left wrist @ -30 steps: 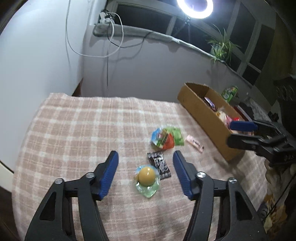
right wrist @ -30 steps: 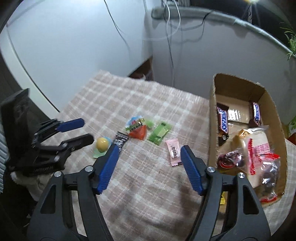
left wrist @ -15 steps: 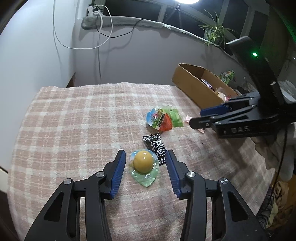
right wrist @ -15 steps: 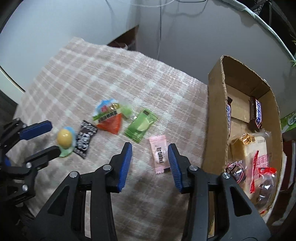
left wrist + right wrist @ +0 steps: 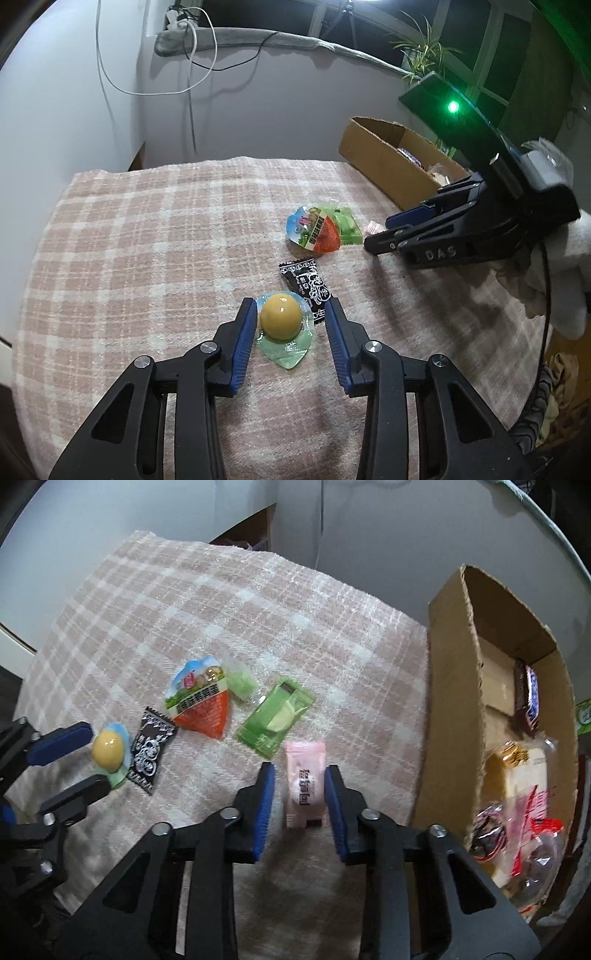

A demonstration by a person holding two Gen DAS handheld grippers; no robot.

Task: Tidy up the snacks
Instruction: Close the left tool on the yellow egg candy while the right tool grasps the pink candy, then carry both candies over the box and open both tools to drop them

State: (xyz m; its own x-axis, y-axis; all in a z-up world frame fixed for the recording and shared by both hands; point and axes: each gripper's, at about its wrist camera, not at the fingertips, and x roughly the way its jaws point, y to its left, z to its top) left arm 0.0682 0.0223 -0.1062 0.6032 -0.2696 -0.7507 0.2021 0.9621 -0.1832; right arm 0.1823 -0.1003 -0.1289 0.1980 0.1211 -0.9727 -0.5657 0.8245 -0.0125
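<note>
A yellow jelly cup [image 5: 281,322] lies on the plaid cloth between the jaws of my left gripper [image 5: 290,303], which are closing. The left pad is at the cup's side, and a gap shows at the right pad. My right gripper [image 5: 299,767] points steeply down and is shut on a pink candy packet [image 5: 304,775]. Between the two grippers lie a black packet [image 5: 149,749], an orange triangular jelly [image 5: 201,705] and a green packet [image 5: 277,716]. The cardboard box [image 5: 452,686] stands just right of the right gripper.
The box holds chocolate bars [image 5: 530,698] and a wrapped bread [image 5: 517,775]. A small green jelly [image 5: 240,681] sits by the orange one. A wall with hanging cables [image 5: 192,92] rises behind the cloth's [image 5: 147,240] far edge.
Both grippers' jaws narrowed. The right gripper came down and tilted over the pink packet, closing on it. The left gripper stayed over the jelly cup as its pads drew in.
</note>
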